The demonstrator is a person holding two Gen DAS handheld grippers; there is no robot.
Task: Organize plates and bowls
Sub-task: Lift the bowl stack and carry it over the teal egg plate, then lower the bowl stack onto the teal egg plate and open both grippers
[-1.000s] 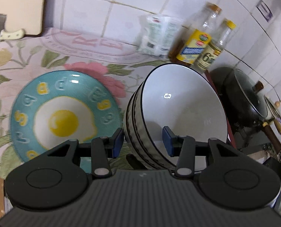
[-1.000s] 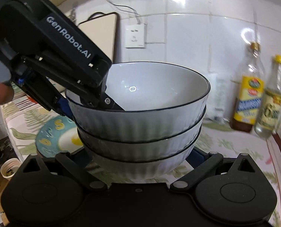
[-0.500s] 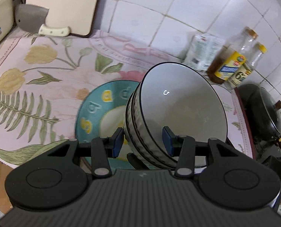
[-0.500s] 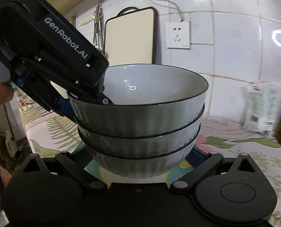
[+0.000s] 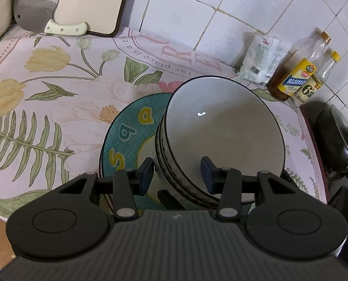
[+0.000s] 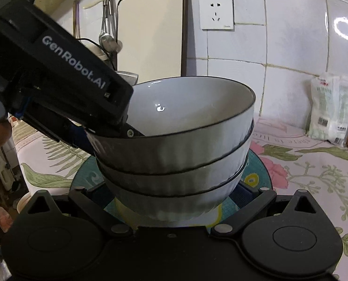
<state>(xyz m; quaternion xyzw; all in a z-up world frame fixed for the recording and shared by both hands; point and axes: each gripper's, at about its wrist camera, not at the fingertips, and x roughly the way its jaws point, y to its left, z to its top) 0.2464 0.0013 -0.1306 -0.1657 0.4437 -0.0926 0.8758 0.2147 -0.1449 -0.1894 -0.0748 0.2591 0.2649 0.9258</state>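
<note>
The left gripper (image 5: 177,172) is clamping the near wall of a stack of three bowls (image 5: 223,138): one blue pad is sitting outside the ribbed wall, the other inside the top bowl, both pressing on the rims. The right gripper (image 6: 174,190) is cradling the bottom bowl from either side; its fingertips are hidden behind the bowl, so they are probably closed on it, though contact itself cannot be seen.

The left wrist view is looking down into the pale, plain inside of the top bowl and showing the teal plate (image 5: 129,131) with yellow letters and a fried-egg centre, lying on the floral tablecloth (image 5: 56,98) under and beside the stack. Only this view is showing the cleaver (image 5: 37,18), the two oil and vinegar bottles (image 5: 298,70) and the lidded wok (image 5: 335,135). The right wrist view is showing the stack side-on, with thin dark rims and white ribbed walls, sitting just over the plate's centre, and also the wall socket (image 6: 216,11) and the hanging ladle (image 6: 107,37).

Since a second ago the stack has been travelling from beside the plate to above it; the plate is now largely covered, and the cutting board (image 5: 80,2) has been coming into sight.
</note>
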